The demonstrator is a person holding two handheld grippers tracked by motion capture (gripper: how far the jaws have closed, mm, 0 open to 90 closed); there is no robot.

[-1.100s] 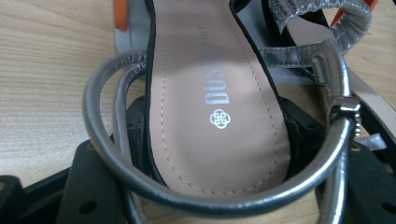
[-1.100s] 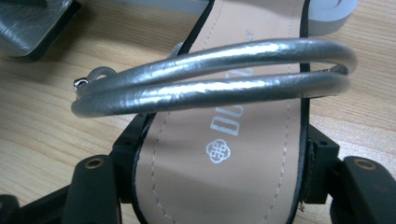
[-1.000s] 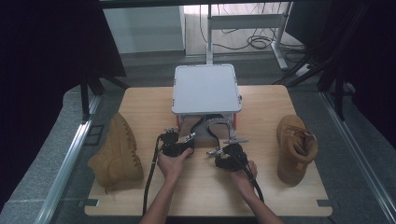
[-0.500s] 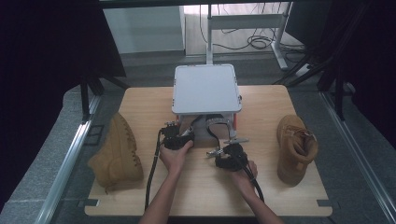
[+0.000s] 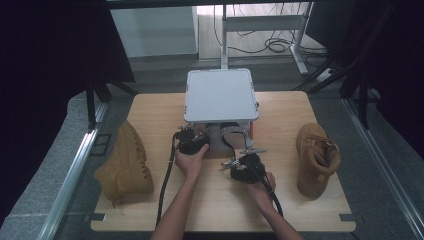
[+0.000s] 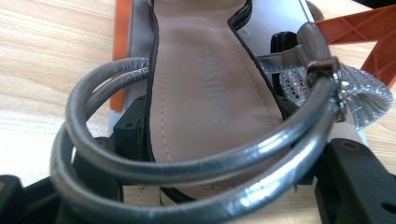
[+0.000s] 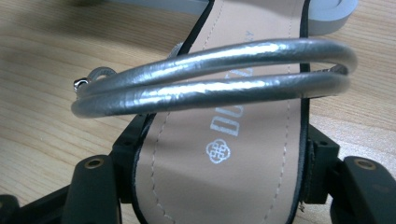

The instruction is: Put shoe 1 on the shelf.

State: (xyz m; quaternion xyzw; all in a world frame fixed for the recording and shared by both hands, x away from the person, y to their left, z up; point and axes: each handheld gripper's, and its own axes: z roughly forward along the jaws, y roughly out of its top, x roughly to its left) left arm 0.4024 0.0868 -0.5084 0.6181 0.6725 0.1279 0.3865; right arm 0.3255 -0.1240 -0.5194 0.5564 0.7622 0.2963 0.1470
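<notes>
Left gripper [image 5: 192,141] clamps the heel of one silver-strapped sandal [image 6: 205,93]; the right gripper [image 5: 245,167] clamps the other sandal [image 7: 224,140] likewise. Both sandals run lengthwise away from the hands, toes under the grey box [image 5: 220,95] lid. Forearms reach forward, left hand farther. Two tan boots [image 5: 122,165] flank them.

A sandal [image 7: 224,154] was clamped at its heel end between the black jaws, its silver strap [image 7: 215,74] arched over the wooden table [image 7: 51,93].
</notes>
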